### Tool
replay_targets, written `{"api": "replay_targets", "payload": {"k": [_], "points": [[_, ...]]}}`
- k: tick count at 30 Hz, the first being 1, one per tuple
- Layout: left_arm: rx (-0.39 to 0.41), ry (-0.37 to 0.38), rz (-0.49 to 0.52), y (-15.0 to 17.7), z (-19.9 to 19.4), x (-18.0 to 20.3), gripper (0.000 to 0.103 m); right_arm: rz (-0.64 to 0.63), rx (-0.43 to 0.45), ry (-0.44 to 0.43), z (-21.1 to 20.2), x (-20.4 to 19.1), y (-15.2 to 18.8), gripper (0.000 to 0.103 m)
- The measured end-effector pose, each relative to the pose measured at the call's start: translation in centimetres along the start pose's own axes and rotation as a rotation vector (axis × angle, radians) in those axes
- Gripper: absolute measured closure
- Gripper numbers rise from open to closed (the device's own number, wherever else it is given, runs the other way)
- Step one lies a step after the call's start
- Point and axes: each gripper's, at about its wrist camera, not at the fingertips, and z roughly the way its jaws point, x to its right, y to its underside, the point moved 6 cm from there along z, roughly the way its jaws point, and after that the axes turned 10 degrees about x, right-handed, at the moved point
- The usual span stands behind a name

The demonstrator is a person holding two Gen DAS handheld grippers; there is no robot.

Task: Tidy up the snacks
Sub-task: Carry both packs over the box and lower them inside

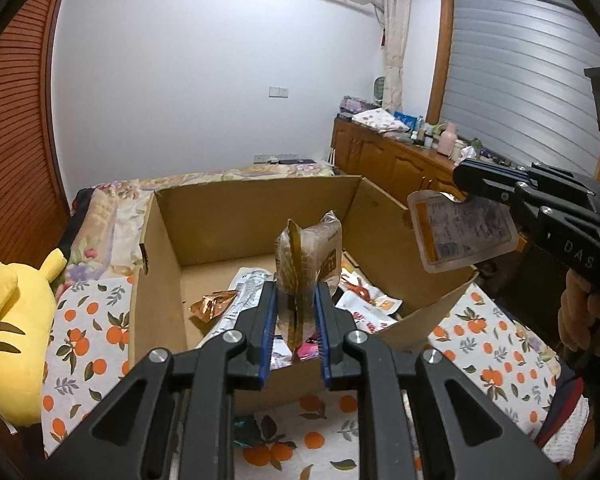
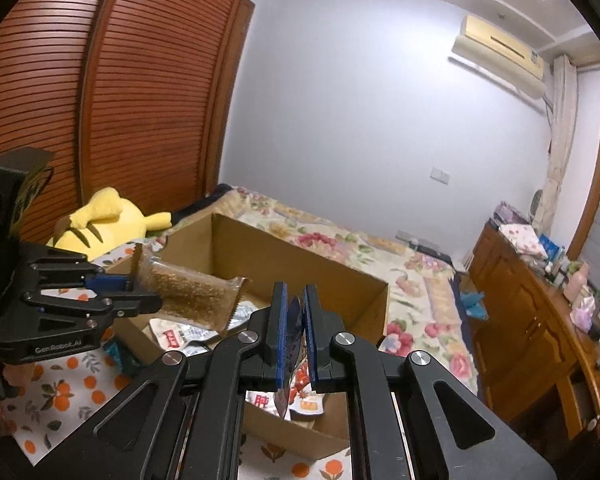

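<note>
Looking along our left gripper [image 1: 296, 300], we see its jaws clamped on a clear packet [image 1: 306, 256] of brown snack, held upright by its crimped seam above the open box [image 1: 160, 264], which sits on the orange-print cloth [image 1: 88, 340] of the bed. We judge the packet light, soft and crinkly, its film slippery, so the flat sealed edge is the sound place to pinch; squeezing the filled middle could crush what is inside. Several packets already lie on the box floor. At the right of this view our right gripper [image 1: 460, 192] pinches a flat white pouch [image 1: 460, 232] by its top edge, hanging above the box's right wall. A yellow plush [image 1: 16, 336] lies left of the box. From the right wrist view, our right gripper [image 2: 295, 316] shows its blue pads [image 2: 281, 320] closed tight on the thin pouch [image 2: 294, 340], seen edge-on, dangling over the near corner of the box [image 2: 300, 264]. It looks limp and light, likely to swing. To the left, the left gripper [image 2: 140, 292] holds the brown packet [image 2: 192, 292] level over the box.
</note>
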Motion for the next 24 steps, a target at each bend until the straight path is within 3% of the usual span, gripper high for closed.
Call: {"api": "replay_targets", "payload": {"k": [24], "points": [[-0.043,-0.085,0.023,-0.4,2.7,-2.3,0.087,0.099,-0.117,-0.013,6.1,-0.1,2.7,0.097]]}}
